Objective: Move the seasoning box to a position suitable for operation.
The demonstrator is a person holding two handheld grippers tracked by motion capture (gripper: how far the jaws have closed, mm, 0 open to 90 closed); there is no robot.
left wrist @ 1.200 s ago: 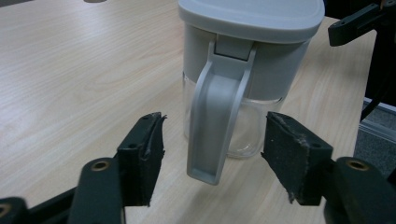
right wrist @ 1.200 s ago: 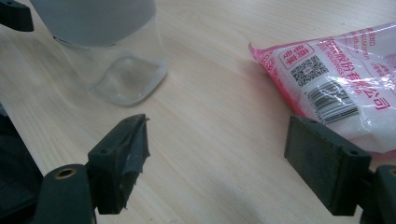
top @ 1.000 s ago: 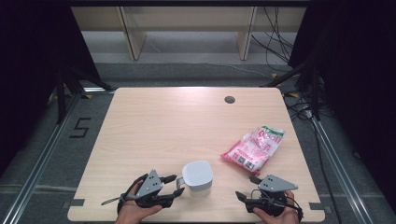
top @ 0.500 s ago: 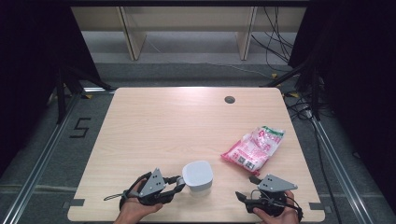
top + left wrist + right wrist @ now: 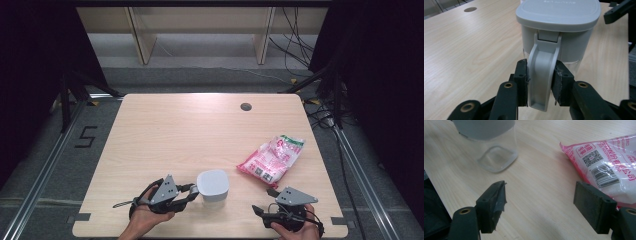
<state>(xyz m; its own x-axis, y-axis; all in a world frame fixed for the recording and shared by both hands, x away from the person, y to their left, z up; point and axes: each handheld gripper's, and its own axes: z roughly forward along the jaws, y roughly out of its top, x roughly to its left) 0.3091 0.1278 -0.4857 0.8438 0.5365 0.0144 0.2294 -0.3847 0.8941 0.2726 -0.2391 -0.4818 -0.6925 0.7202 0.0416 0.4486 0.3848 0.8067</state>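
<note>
Left gripper (image 5: 192, 190) clamped on the grey handle (image 5: 543, 75) of the lidded jug (image 5: 213, 185), jaws pressed against both sides, handle upright between them, jug body directly ahead and touching. Right gripper (image 5: 263, 201) spread wide and empty, resting at the table's (image 5: 190, 130) near edge. Jug off to its left, near; pink bag (image 5: 272, 158) just ahead and slightly right, long axis angled away, nearer to this gripper than to the left one.
</note>
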